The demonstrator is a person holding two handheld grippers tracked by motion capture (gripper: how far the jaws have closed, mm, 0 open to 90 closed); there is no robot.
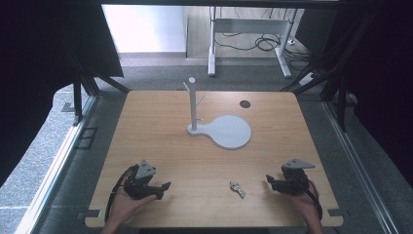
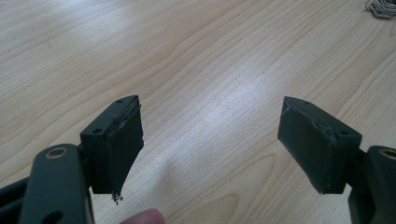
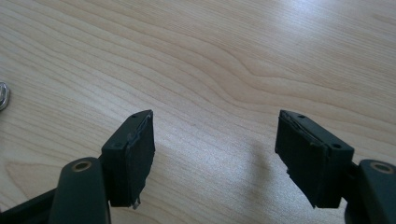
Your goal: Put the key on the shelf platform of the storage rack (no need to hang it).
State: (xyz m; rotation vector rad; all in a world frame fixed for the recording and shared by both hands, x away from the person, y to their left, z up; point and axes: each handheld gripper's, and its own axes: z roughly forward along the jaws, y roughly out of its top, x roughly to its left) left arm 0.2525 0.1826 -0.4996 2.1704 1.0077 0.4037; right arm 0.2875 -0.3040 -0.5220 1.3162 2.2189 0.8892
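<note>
A small silvery metal piece (image 1: 237, 188), perhaps a chain or key bundle, lies on the wooden table (image 1: 160, 141) near the front, between the two grippers. Its edge peeks in at the top right of the left gripper view (image 2: 383, 7) and at the left edge of the right gripper view (image 3: 3, 95). A white stand (image 1: 194, 105) with pegs rises from a round white base (image 1: 231, 131) at mid-table. My left gripper (image 1: 163, 190) rests at the front left, open and empty (image 2: 210, 140). At the front right my right gripper (image 1: 269, 183) is open and empty too (image 3: 215, 149).
A small dark round disc (image 1: 245, 104) sits on the table behind the white base. Black curtains flank the table on both sides. A desk frame with cables (image 1: 248, 39) stands on the floor beyond the far edge.
</note>
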